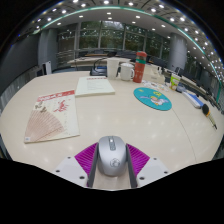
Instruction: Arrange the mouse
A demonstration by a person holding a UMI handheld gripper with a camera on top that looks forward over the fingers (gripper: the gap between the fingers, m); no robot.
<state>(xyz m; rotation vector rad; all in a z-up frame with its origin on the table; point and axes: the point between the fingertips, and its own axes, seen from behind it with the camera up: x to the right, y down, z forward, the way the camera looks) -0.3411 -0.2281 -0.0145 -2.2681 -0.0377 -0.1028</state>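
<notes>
A grey computer mouse (111, 154) sits between the fingers on the round pale table (120, 115); beyond it, a printed paper sheet (52, 115) lies left and a round mat (152, 98) right.

One grey mouse (111, 153) sits low in the centre of the frame. One round worktop (110, 115) carries one printed sheet (52, 114) at left, one white booklet (95, 86) above centre and one round teal mat (152, 97) at right. Several containers crowd the upper right, too small to count.

A pale round table (110, 115) bears a mouse (111, 155), magazine (51, 114), and blue disc (152, 98).
</notes>
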